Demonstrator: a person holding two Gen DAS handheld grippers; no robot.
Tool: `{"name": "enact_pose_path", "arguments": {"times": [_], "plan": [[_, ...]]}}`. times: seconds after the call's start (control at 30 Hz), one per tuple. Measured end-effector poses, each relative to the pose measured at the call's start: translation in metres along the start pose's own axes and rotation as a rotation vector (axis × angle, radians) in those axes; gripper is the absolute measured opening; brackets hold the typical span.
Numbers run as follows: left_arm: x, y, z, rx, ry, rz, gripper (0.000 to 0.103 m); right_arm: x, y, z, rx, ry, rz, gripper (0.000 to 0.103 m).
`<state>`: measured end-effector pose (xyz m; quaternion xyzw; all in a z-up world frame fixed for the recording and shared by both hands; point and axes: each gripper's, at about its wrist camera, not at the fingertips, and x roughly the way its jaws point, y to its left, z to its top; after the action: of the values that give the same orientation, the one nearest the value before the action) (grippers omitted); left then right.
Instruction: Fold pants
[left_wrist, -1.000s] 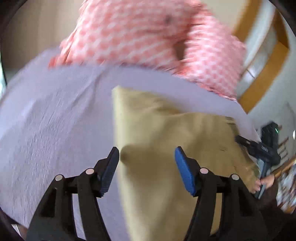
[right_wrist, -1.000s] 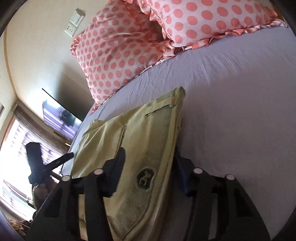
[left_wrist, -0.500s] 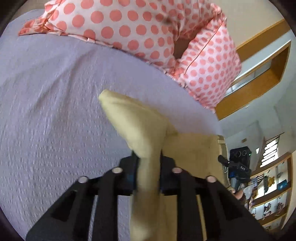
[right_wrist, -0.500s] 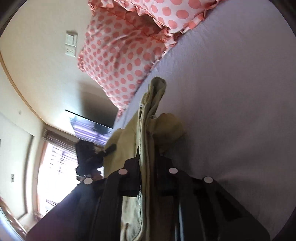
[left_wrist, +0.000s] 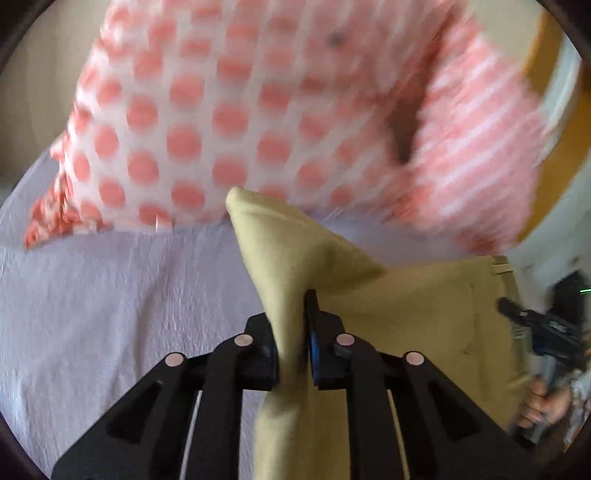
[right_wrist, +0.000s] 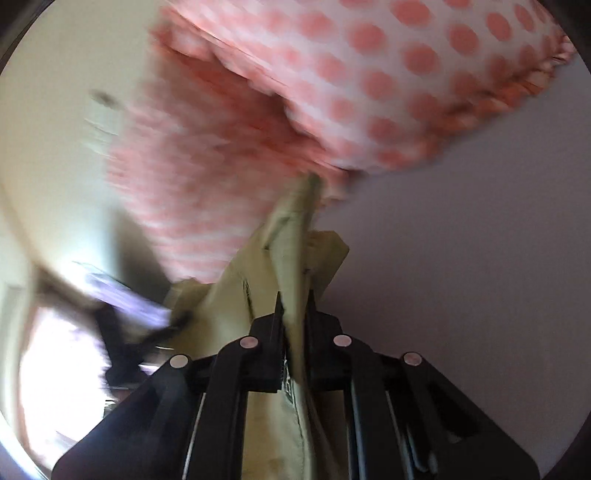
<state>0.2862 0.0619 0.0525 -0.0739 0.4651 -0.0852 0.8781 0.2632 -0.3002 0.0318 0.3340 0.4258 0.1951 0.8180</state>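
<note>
The khaki pants (left_wrist: 417, 306) lie on a lavender bed sheet (left_wrist: 110, 302). My left gripper (left_wrist: 291, 332) is shut on one corner of the pants, and the cloth rises to a point between the jaws. My right gripper (right_wrist: 295, 325) is shut on the waistband end of the pants (right_wrist: 291, 254), which stands up in a bunched ridge. The other gripper (left_wrist: 535, 328) and the hand holding it show at the right of the left wrist view. Both views are blurred by motion.
Two pink polka-dot pillows (left_wrist: 207, 122) (right_wrist: 406, 74) lie at the head of the bed, close in front of both grippers. The sheet (right_wrist: 480, 266) stretches to the right in the right wrist view. A wooden frame (left_wrist: 565, 129) and a bright window (right_wrist: 55, 369) flank the bed.
Both grippers closed on the pants a second ago and have since lifted the held cloth and swung it toward the pillows, which now fill more of each view.
</note>
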Motion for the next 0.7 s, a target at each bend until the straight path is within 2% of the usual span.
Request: {"name": "enact_pose_path", "arguments": {"times": [0.03, 0.07, 0.1, 0.17, 0.2, 0.23, 0.27, 0.33, 0.4, 0.43, 0.47, 0.5, 0.53, 0.57, 0.6, 0.63, 0.7], "plan": [[0.005, 0.001, -0.003, 0.008, 0.004, 0.029, 0.027, 0.007, -0.001, -0.001, -0.016, 0.016, -0.063, 0.021], [0.004, 0.002, -0.006, 0.012, -0.012, 0.028, 0.028, 0.008, -0.001, -0.002, -0.028, 0.022, -0.104, 0.031], [-0.003, 0.004, -0.008, 0.011, -0.029, 0.02, 0.028, 0.003, 0.001, -0.001, -0.037, 0.026, -0.14, 0.033], [-0.029, 0.011, -0.015, -0.004, -0.072, 0.031, 0.029, -0.017, 0.006, 0.0, -0.054, -0.011, -0.189, 0.045], [-0.042, 0.013, -0.02, -0.011, -0.1, 0.015, 0.033, -0.033, 0.01, -0.002, -0.064, -0.058, -0.172, 0.055], [-0.062, 0.015, -0.028, -0.019, -0.137, -0.037, 0.046, -0.046, 0.014, -0.006, -0.069, -0.085, -0.128, 0.062], [-0.072, 0.012, -0.032, -0.023, -0.155, -0.071, 0.063, -0.052, 0.018, -0.011, -0.073, -0.083, -0.064, 0.065], [-0.088, 0.005, -0.049, -0.019, -0.174, -0.17, 0.078, -0.05, 0.023, -0.019, -0.063, -0.041, 0.032, 0.071], [-0.082, -0.008, -0.058, -0.001, -0.126, -0.239, 0.078, -0.033, 0.023, -0.028, -0.018, 0.041, 0.092, 0.081], [-0.07, -0.015, -0.062, -0.006, -0.075, -0.254, 0.078, -0.024, 0.021, -0.029, 0.01, 0.078, 0.085, 0.084], [-0.056, -0.02, -0.064, -0.011, -0.037, -0.244, 0.078, -0.017, 0.017, -0.032, 0.024, 0.096, 0.059, 0.084], [-0.043, -0.021, -0.065, -0.017, 0.001, -0.21, 0.078, -0.013, 0.016, -0.032, 0.02, 0.08, 0.057, 0.085], [-0.028, -0.021, -0.068, -0.017, 0.035, -0.165, 0.073, -0.013, 0.017, -0.031, 0.017, 0.074, 0.048, 0.085], [-0.031, -0.025, -0.07, 0.002, -0.001, -0.145, 0.074, -0.014, 0.018, -0.031, 0.021, 0.078, 0.035, 0.085], [-0.037, -0.029, -0.073, 0.021, -0.012, -0.107, 0.074, -0.023, 0.025, -0.034, 0.016, 0.069, 0.001, 0.085], [-0.047, -0.034, -0.079, 0.038, -0.013, -0.101, 0.075, -0.035, 0.034, -0.042, -0.021, 0.046, -0.028, 0.087], [-0.07, -0.035, -0.094, 0.043, -0.039, -0.126, 0.088, -0.057, 0.055, -0.066, -0.135, -0.011, -0.078, 0.101]]}}
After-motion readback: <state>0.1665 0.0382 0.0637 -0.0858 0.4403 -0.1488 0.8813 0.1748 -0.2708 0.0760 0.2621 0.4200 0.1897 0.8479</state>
